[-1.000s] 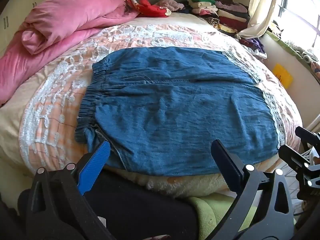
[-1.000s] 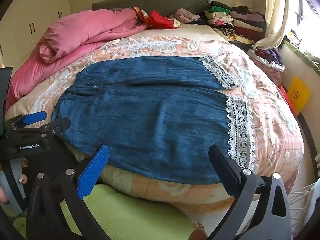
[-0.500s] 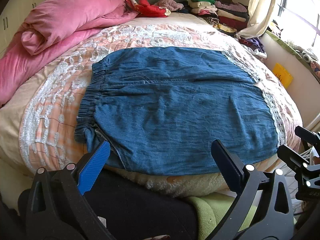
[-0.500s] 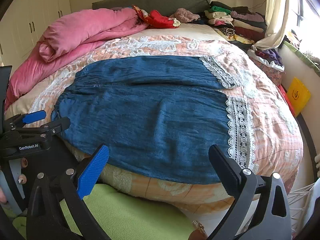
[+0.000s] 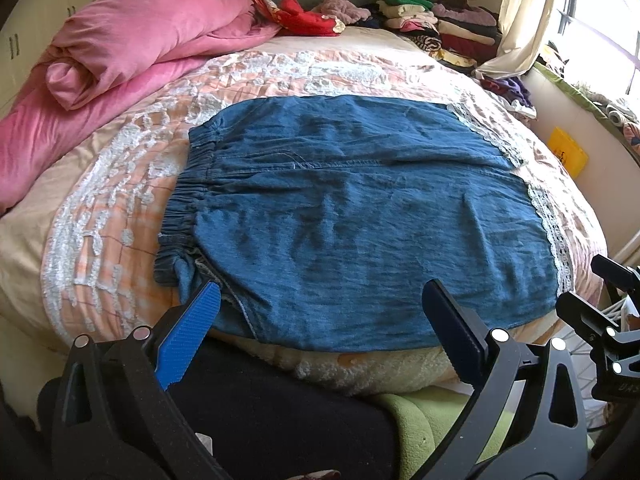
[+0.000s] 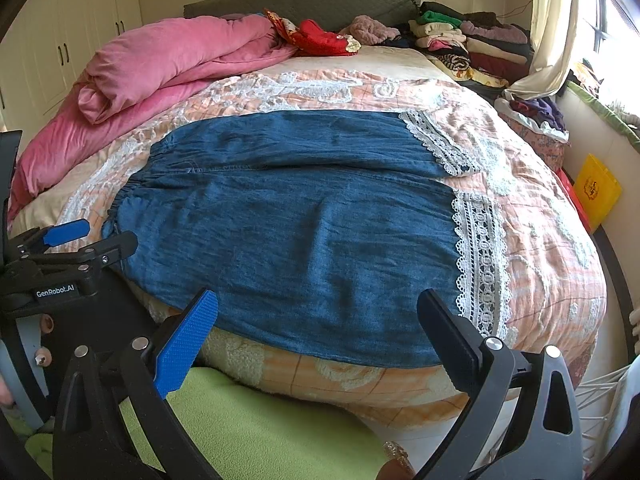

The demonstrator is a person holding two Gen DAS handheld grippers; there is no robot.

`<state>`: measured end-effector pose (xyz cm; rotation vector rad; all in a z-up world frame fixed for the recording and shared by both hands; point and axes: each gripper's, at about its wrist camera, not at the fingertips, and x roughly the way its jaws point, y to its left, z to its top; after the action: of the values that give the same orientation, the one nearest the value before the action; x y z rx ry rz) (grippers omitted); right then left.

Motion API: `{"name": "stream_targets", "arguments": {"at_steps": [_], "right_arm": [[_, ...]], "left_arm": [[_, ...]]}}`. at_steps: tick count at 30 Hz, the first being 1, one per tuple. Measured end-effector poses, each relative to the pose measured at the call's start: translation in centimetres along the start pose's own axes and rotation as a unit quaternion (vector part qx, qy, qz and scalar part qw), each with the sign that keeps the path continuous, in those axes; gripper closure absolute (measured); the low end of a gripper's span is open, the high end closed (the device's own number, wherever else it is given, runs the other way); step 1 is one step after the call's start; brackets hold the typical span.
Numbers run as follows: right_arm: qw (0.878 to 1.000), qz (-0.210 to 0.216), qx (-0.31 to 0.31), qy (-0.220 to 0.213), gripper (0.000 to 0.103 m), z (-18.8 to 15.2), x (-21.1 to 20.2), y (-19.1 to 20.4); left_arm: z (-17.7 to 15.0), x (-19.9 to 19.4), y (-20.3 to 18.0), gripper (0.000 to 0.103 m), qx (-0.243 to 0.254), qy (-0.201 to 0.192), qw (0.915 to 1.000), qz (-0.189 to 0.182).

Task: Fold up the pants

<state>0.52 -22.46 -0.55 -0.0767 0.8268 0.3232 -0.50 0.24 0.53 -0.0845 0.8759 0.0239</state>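
Observation:
Blue denim pants (image 5: 360,216) with white lace hems (image 6: 480,256) lie flat across the bed, elastic waistband (image 5: 188,200) to the left, legs to the right. They also show in the right wrist view (image 6: 304,232). My left gripper (image 5: 320,320) is open and empty, just off the pants' near edge by the waistband end. My right gripper (image 6: 316,320) is open and empty, at the near edge toward the lace hems. Each gripper shows in the other's view: the right one (image 5: 600,304), the left one (image 6: 80,240).
The bed has a peach and white lace bedspread (image 5: 120,184). A pink duvet (image 5: 132,44) is bunched at the far left. Stacks of folded clothes (image 6: 472,48) sit at the far right by the curtain. Green fabric (image 6: 256,424) and dark fabric (image 5: 288,404) lie below the grippers.
Both grippers have hardly moved; the views have shifted only slightly. The pants lie as before.

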Motion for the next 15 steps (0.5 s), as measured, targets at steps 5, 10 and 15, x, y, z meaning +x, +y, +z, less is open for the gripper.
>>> {"name": "stream_targets", "arguments": {"at_steps": [5, 10, 15], "right_arm": [[1.0, 0.0, 0.0, 0.0, 0.004, 0.01, 0.03, -0.01], [1.0, 0.0, 0.0, 0.0, 0.004, 0.01, 0.08, 0.01], [1.0, -0.001, 0.0, 0.001, 0.004, -0.04, 0.17, 0.05]], "left_arm": [[-0.05, 0.1, -0.07, 0.008, 0.0, 0.0, 1.0, 0.0], [-0.05, 0.07, -0.08, 0.008, 0.001, -0.001, 1.0, 0.002], [0.23, 0.22, 0.62, 0.008, -0.002, 0.0, 1.0, 0.002]]}}
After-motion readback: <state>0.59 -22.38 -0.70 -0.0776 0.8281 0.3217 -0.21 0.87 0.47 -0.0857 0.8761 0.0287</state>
